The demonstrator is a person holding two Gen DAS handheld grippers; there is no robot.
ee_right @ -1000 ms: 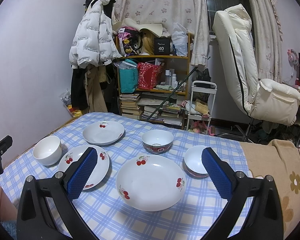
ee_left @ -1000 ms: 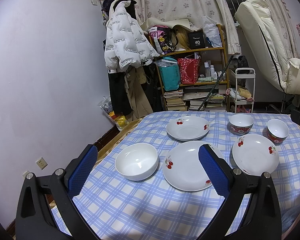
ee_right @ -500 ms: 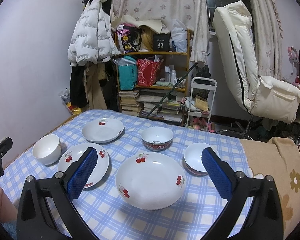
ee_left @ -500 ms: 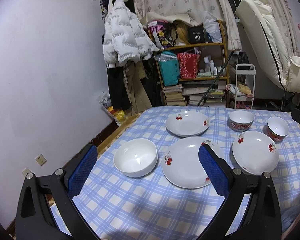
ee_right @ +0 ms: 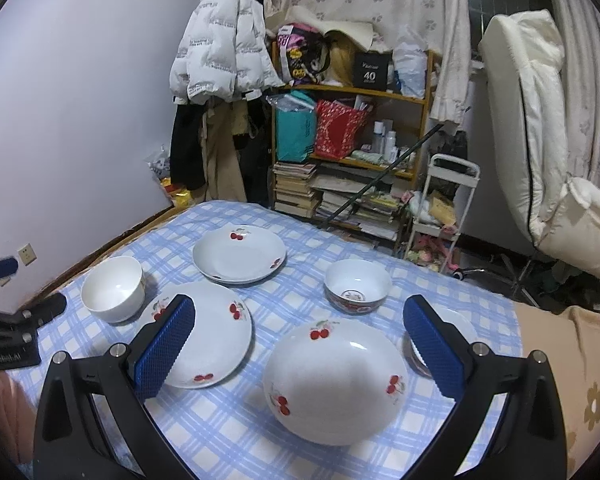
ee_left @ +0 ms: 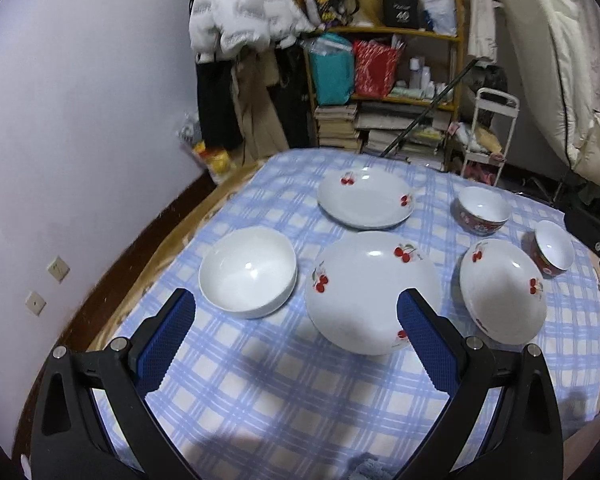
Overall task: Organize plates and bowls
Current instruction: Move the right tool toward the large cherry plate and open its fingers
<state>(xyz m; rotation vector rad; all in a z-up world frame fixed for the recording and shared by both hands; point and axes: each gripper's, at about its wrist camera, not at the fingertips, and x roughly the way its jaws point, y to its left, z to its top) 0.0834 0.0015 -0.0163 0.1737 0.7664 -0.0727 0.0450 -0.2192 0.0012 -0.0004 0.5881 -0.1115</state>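
Three white cherry-print plates lie on the blue checked tablecloth (ee_left: 284,396): a middle plate (ee_left: 370,290), a far plate (ee_left: 364,198) and a right plate (ee_left: 502,290). A plain white bowl (ee_left: 247,272) sits at the left. Two red-patterned bowls stand at the right, one farther (ee_left: 482,210), one nearer the edge (ee_left: 552,252). My left gripper (ee_left: 296,328) is open and empty, above the cloth just short of the white bowl and middle plate. My right gripper (ee_right: 300,340) is open and empty above the right plate (ee_right: 334,380); the small red bowl (ee_right: 466,330) is partly hidden behind its right finger.
The table's left edge runs close to the wall (ee_left: 80,120). Beyond the far edge stand a cluttered shelf (ee_right: 352,128), a small white cart (ee_right: 444,208) and a cream recliner (ee_right: 548,148). A brown flowered blanket (ee_right: 560,360) covers the table's right end.
Both grippers have moved forward and tilted down over the table, so the dishes appear closer and lower. The jaws stay open. No dish has moved.
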